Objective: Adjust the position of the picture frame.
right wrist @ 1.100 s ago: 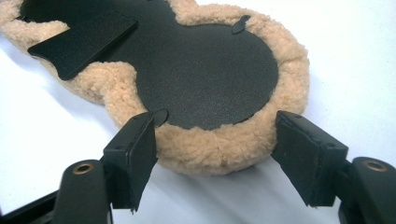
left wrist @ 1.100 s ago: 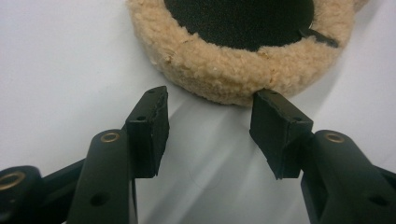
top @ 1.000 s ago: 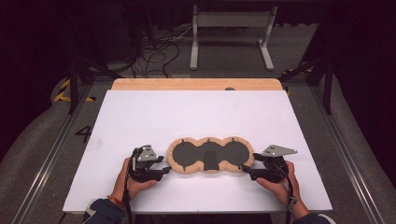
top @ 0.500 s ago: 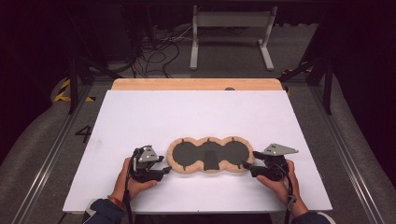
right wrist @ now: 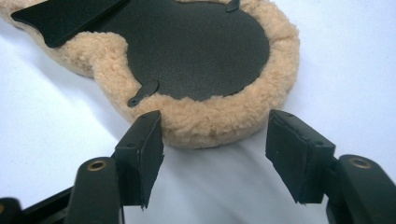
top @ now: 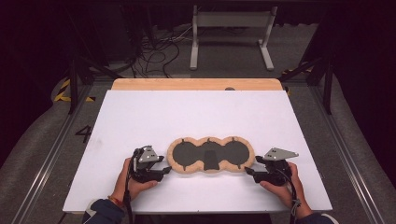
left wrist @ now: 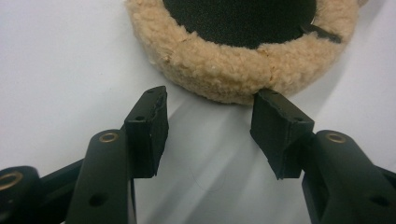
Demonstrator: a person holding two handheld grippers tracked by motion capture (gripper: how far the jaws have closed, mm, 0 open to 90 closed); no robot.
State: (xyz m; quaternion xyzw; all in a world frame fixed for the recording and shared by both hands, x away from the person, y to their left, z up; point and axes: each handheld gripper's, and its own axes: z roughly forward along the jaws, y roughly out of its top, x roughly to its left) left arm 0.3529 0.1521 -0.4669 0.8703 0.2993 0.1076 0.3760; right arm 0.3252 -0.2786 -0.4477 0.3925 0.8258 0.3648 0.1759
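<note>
**Closing In on Both Ends of a Fleece-Rimmed Pad**

Reaching from either side, a person's two hands bring a claw to each end of a three-lobed fleece pad [top: 211, 154] lying flat near the front of the white table [top: 196, 112]. The left claw [top: 163, 169] sits at the pad's left lobe with its jaws apart, the tan fleece rim [left wrist: 219, 70] just ahead of the tips and nothing between the pads; the right-hand tip looks to be at the fleece edge, though contact cannot be confirmed. The right claw [top: 248, 170] mirrors it at the right lobe, jaws likewise apart and holding nothing, its left tip close against the fleece while the other stands clear over bare table. The pad's dark centre panels [right wrist: 191, 42] face up.

The step in hand appears to be taking hold of both ends at once. To do it well, each claw likely needs to slide farther in so the thick rim sits fully between the pads, one jaw under the edge, before closing. Squeezing only the soft pile risks a slip; gripping both ends evenly should keep the pad from folding or dragging when moved.
</note>
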